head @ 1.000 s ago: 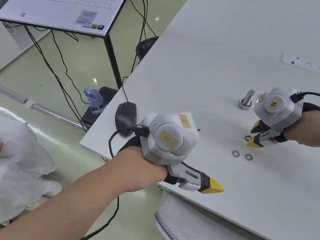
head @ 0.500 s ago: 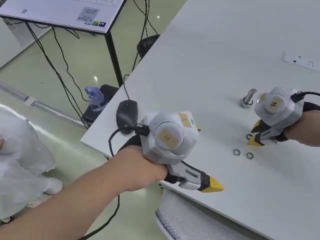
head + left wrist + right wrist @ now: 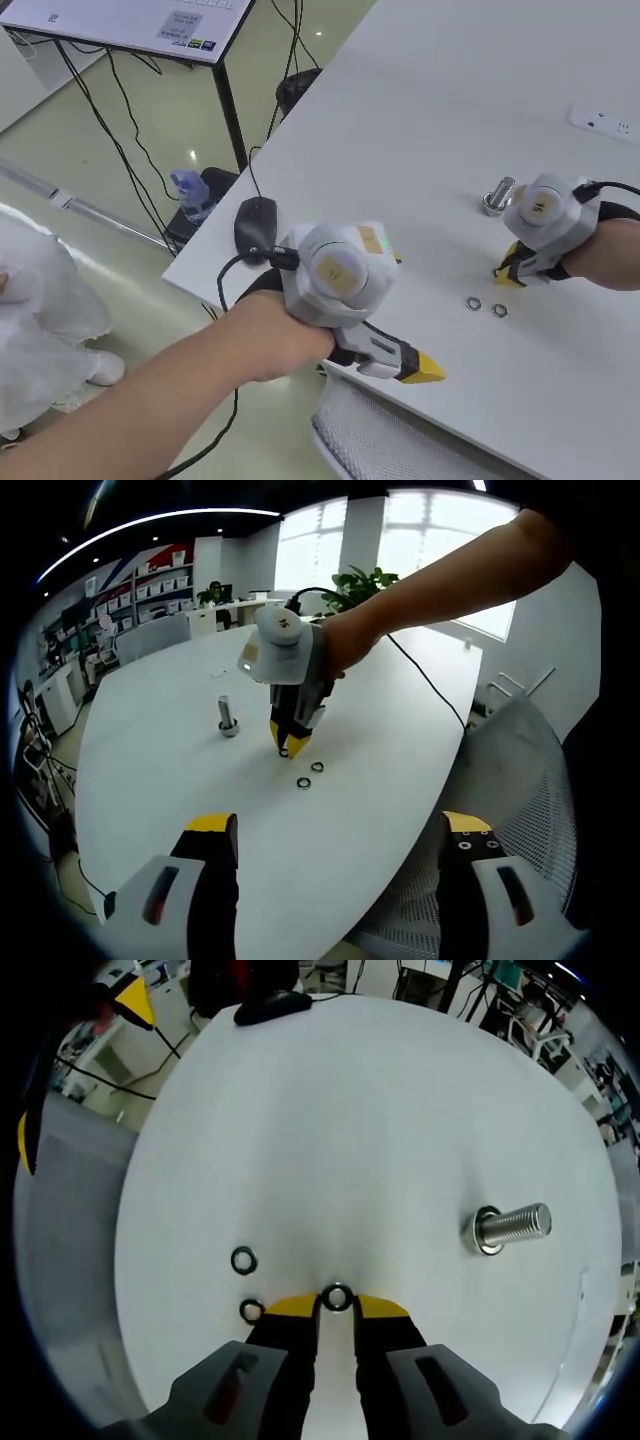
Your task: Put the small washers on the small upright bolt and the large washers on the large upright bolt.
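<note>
White surface [image 3: 420, 120] of a broad round-ended table, set in an open office with big windows, carries all the work. A small washer [image 3: 337, 1297] lies flat on it, pinched between the yellow tips of the right gripper [image 3: 505, 275], whose fingers are drawn close together and angled down onto the surface. Two loose washers [image 3: 243, 1259] lie flat just beside those tips, close to each other but apart, on the side toward the near edge. An upright bolt [image 3: 510, 1225] stands on the other side of the gripper, near it and free of it.

Well away, the left gripper [image 3: 338, 823] hangs over the surface's edge with its fingers spread wide and nothing between them. A black mouse [image 3: 254, 228] sits at the corner behind it, a mesh chair [image 3: 370, 440] is below the edge, and a power strip [image 3: 605, 123] lies at the far side.
</note>
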{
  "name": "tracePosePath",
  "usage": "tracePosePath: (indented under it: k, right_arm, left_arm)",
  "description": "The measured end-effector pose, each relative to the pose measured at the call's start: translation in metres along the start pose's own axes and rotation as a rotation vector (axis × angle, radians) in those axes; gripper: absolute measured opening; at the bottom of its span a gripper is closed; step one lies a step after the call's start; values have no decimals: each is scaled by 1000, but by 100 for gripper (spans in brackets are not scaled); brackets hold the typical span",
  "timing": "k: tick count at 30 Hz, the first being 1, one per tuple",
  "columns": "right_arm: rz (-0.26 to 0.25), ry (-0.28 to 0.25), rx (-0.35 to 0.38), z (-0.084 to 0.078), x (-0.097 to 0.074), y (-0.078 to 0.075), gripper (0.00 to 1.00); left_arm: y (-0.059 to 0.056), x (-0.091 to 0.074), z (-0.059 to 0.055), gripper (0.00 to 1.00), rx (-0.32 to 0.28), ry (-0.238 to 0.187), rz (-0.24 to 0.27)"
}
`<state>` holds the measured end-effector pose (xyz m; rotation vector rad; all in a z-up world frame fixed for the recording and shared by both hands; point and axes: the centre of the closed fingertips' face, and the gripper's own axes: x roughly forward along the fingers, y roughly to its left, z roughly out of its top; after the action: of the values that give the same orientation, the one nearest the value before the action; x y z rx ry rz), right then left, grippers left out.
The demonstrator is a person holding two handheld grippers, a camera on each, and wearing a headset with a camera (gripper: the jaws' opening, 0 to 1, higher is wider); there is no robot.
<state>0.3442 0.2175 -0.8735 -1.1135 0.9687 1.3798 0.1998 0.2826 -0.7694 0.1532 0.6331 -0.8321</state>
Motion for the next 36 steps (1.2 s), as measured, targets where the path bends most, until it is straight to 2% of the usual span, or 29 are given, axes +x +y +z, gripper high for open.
tracePosePath:
  k: [3,16,23,31,36]
  right_arm:
    - [0,4,27,0,0,0,13]
    - [-11,4,44,-1,-1,1,13]
    - [-6,-8,70,-6,-10,2,13]
    - [-17,-18,99,-20,-28,0,13]
    - [-27,-19,124,-37,-39,0,13]
  left_arm:
    - [-1,0,0,81,-1,-1,1]
    - [-5,-2,0,80,1,2,0]
    - [-3,-1,3,82,0,-9,17]
    - [-5,4,3,82,10,-2,6]
    - [-3,4,7,82,24,-7,10]
